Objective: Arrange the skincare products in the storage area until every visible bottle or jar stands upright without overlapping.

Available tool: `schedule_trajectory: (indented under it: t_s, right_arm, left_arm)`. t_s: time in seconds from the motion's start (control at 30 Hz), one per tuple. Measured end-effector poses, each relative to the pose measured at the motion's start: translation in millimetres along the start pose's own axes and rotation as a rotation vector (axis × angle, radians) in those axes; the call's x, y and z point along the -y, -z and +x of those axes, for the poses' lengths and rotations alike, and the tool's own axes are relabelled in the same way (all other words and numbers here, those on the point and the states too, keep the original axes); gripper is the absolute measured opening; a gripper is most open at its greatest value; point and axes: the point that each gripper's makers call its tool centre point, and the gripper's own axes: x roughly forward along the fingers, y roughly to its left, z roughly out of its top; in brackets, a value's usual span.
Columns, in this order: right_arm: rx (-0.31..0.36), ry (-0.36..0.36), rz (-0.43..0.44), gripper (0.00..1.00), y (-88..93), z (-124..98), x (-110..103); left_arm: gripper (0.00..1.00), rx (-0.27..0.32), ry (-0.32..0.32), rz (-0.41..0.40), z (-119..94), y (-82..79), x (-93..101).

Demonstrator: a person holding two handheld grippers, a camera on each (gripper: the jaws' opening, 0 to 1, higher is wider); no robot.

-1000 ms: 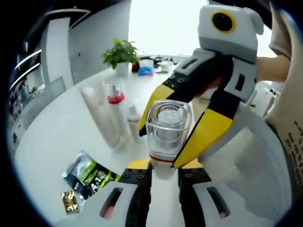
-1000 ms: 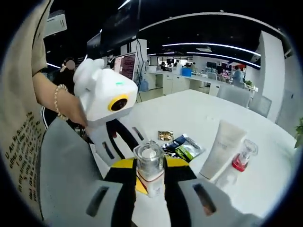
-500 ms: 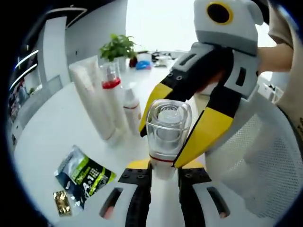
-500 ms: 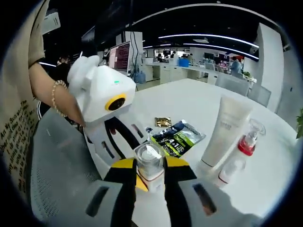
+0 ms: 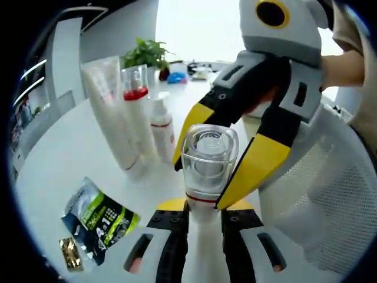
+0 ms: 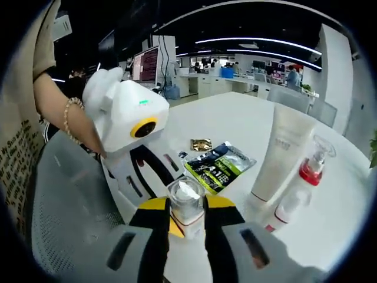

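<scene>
Left gripper view: my left gripper (image 5: 200,221) has its two black jaws closed on the lower body of a small clear bottle with a square transparent cap and a red band (image 5: 207,171), which stands upright between them at the centre of the frame. From the right, my right gripper (image 5: 227,156) reaches in; its yellow-tipped jaws flank the same bottle's cap on either side, touching or very nearly touching it. To the left on the round white worktop (image 5: 65,159) stand three products close together: a tall white squeeze tube resting on its cap (image 5: 111,112), a clear pump bottle with a red collar (image 5: 136,106) just beside it, and a short white bottle (image 5: 161,127) nearest the held bottle. All three are upright and lie well to the left of my jaws. Nearer the camera lie a flat black-and-green sachet (image 5: 97,218) and a small gold foil packet (image 5: 69,253).

Right gripper view: the right gripper (image 6: 185,227) grips the clear bottle (image 6: 186,206) between its yellow pads, while the left gripper (image 6: 154,177) holds it from the far side. The white tube (image 6: 280,156), red-collared pump bottle (image 6: 311,168) and short white bottle (image 6: 287,207) stand to the right; the sachet (image 6: 219,168) and gold packet (image 6: 201,144) lie beyond the bottle. A grey mesh chair back (image 6: 70,206) sits at left.
</scene>
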Motion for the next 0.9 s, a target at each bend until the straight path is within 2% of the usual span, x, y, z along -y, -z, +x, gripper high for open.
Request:
schedule_trajectory:
  t_s: [0.53,0.9]
  right_arm:
    - [-0.020,0.002,0.014,0.22,8.7,3.3,0.0]
    - [0.006,0.016,0.035,0.22,8.3,3.5,4.9]
  left_arm:
    - [0.17,-0.015,0.018,-0.001,6.3,7.5,1.6]
    - [0.17,-0.006,0.021,0.001,8.1,4.9,-1.3]
